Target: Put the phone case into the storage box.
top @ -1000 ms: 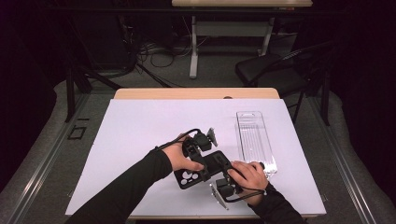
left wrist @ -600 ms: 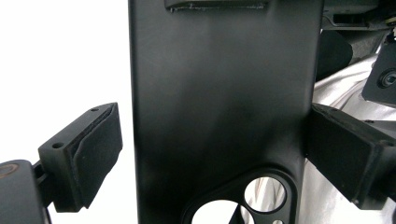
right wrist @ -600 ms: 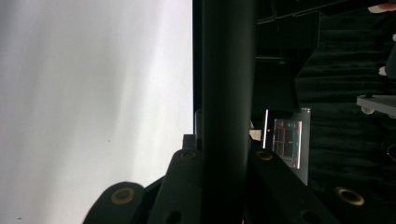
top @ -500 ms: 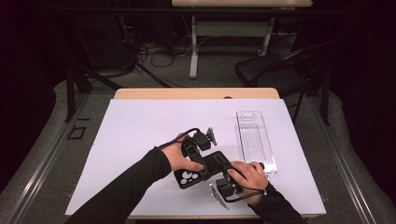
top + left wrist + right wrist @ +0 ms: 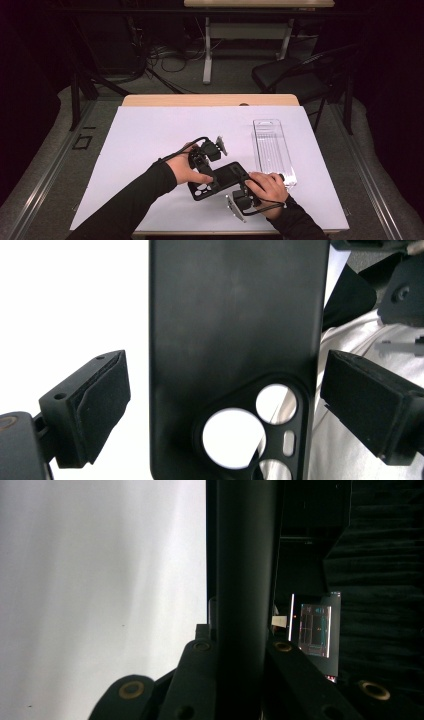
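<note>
Black phone case (image 5: 235, 340) held edge-on between the clamped jaws of the right gripper (image 5: 240, 650), which pinch its far end. The left gripper (image 5: 222, 405) straddles the case's camera-cutout end; its jaws have just been opening and now stand wide, one pad (image 5: 97, 405) clear of the case's edge, the other just beside it without pressing. In the high view the case (image 5: 220, 181) spans from the left gripper (image 5: 207, 152) to the right gripper (image 5: 245, 192), above the white table (image 5: 150, 135). A clear plastic tray (image 5: 272, 150) lies just beyond the right gripper.
</note>
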### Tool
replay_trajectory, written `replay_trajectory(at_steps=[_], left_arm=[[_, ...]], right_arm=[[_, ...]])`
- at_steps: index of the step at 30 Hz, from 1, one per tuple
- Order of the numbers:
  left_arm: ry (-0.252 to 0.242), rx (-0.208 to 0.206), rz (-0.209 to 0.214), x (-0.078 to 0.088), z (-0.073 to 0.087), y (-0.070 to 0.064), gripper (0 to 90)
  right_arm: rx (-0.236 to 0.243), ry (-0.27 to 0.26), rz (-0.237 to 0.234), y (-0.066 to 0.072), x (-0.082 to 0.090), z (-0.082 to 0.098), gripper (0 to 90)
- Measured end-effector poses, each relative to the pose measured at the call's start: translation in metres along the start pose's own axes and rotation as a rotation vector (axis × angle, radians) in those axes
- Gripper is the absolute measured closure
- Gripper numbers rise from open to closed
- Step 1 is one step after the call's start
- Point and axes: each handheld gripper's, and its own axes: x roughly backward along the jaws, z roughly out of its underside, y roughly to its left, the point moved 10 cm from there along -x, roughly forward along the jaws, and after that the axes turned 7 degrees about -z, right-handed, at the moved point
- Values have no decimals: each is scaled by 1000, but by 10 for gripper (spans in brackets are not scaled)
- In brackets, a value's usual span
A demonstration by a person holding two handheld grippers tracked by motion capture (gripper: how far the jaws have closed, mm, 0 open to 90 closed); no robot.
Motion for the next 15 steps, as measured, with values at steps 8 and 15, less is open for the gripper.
replay_trajectory(at_steps=[8,15], left_arm=[[-29,15,-6,7,11,4,75],[-59,36,-8,17,21,10,83]], right_arm=[[-23,9,-8,-1,0,6,888],[-56,11,-39,1,0,10,888]])
